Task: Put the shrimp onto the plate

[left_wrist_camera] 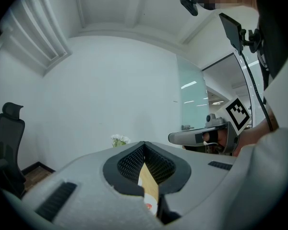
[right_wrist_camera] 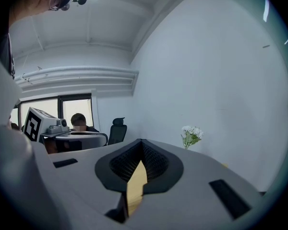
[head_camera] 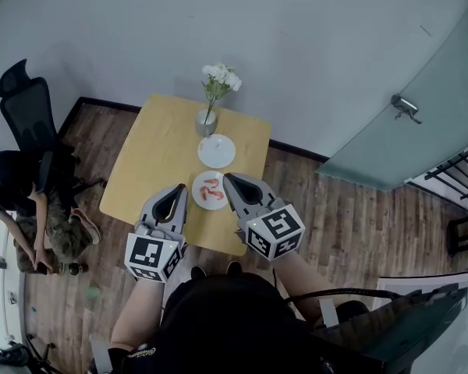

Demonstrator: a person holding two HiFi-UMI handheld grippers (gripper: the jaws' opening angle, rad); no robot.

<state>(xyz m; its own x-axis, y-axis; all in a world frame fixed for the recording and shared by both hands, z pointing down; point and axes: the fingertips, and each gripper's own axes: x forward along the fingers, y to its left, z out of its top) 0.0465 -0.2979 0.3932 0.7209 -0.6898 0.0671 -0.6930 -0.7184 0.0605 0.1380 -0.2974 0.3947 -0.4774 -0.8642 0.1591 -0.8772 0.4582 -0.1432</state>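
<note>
Your left gripper (head_camera: 175, 192) and right gripper (head_camera: 232, 182) both look pinched shut and empty, parked by the shrimp (head_camera: 211, 191), probably lining up a grab.

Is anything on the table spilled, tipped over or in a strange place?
Nothing stands out. The vase stands upright, the empty plate and the nearer plate lie flat on the table, and the shrimp all rest inside the nearer plate.
</note>
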